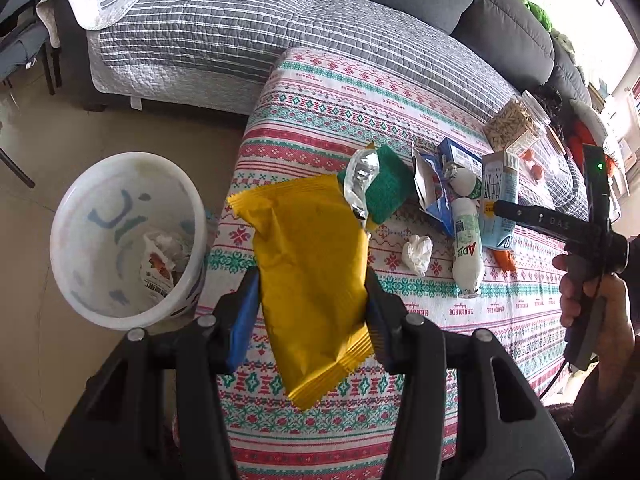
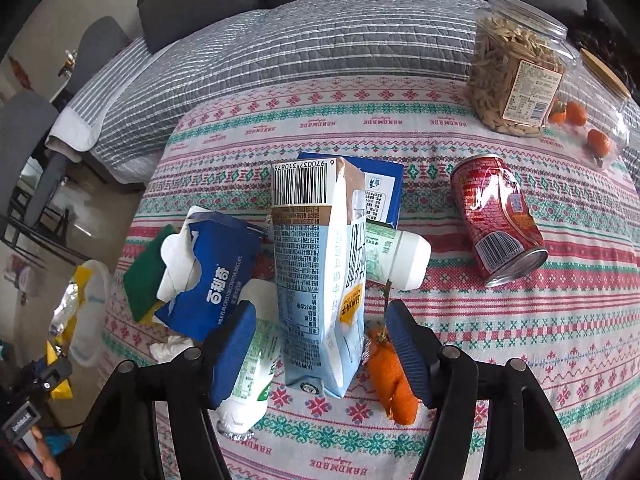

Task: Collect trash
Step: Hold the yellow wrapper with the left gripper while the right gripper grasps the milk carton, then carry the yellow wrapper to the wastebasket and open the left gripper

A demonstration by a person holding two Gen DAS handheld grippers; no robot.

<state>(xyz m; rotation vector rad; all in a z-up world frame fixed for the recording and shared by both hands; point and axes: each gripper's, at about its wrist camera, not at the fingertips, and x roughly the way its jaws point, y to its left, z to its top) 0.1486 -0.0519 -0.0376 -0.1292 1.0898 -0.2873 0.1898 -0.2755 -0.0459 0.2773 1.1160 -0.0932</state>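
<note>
My left gripper is shut on a yellow snack wrapper with a torn silver top, held up over the table's left edge. A white bin stands on the floor to its left, with crumpled wrappers in it. My right gripper is open, its blue pads on either side of an upright light-blue milk carton with a gap on each side. A white bottle lies by the left pad. An orange peel lies by the right pad.
On the patterned tablecloth lie a dented red can, a torn blue biscuit box, a second white bottle, a green packet and a crumpled tissue. A clear jar of seeds stands far right. A grey sofa runs behind.
</note>
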